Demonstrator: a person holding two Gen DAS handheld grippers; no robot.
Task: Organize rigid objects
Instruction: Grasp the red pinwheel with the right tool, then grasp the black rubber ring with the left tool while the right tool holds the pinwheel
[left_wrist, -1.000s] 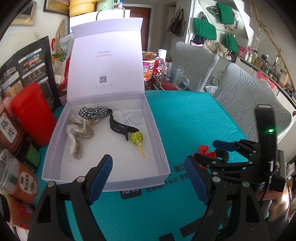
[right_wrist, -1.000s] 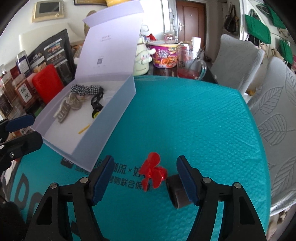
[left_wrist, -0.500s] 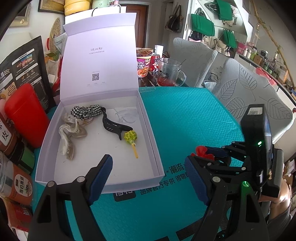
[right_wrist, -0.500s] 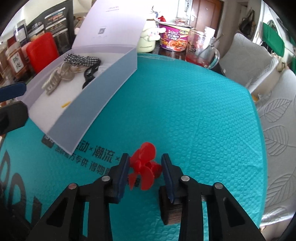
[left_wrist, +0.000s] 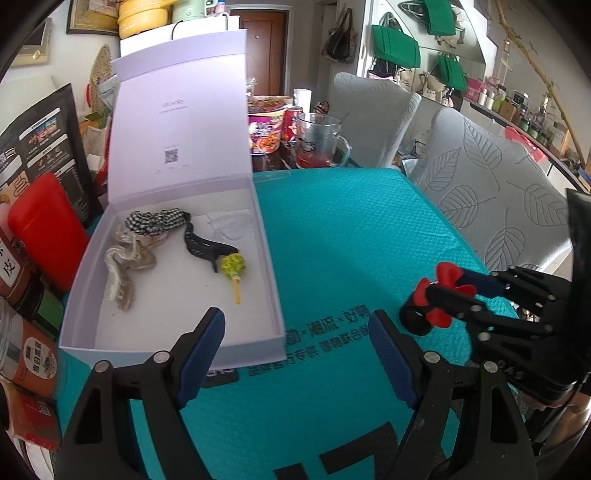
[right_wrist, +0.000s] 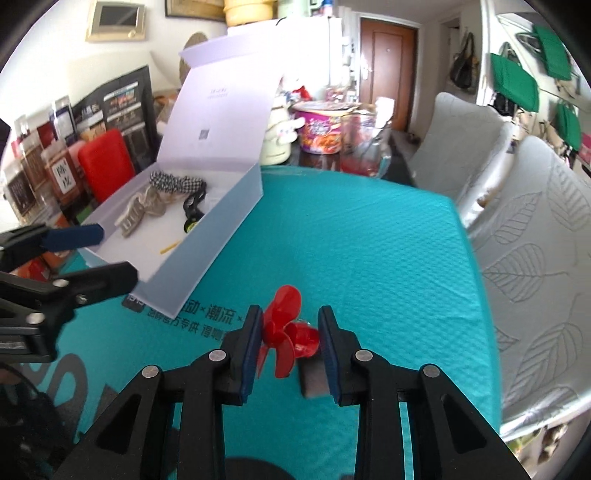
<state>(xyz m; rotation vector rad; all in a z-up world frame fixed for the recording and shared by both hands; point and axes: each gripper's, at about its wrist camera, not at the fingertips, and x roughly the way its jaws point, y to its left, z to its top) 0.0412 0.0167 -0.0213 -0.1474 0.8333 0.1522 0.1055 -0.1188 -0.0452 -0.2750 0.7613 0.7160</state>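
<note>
My right gripper (right_wrist: 290, 334) is shut on a red flower-shaped clip (right_wrist: 286, 332) and holds it above the teal mat; the clip also shows in the left wrist view (left_wrist: 441, 295), between the right gripper's fingers (left_wrist: 476, 286). My left gripper (left_wrist: 295, 354) is open and empty, just in front of the near wall of the open white box (left_wrist: 173, 341). The box holds a checked scrunchie (left_wrist: 155, 221), a clear claw clip (left_wrist: 122, 266), a black hair clip (left_wrist: 203, 247) and a green-yellow pin (left_wrist: 233, 269).
The box's lid (left_wrist: 181, 136) stands upright at the back. A red case (left_wrist: 44, 229) and jars (left_wrist: 33, 362) crowd the left edge. A noodle cup (left_wrist: 266, 129) and glass mug (left_wrist: 317, 142) stand behind the teal mat (left_wrist: 351, 229). Grey chairs (left_wrist: 498, 192) stand at the right.
My right gripper closed on the red flower clip and lifted it off the mat. The left gripper stayed open by the box's front.
</note>
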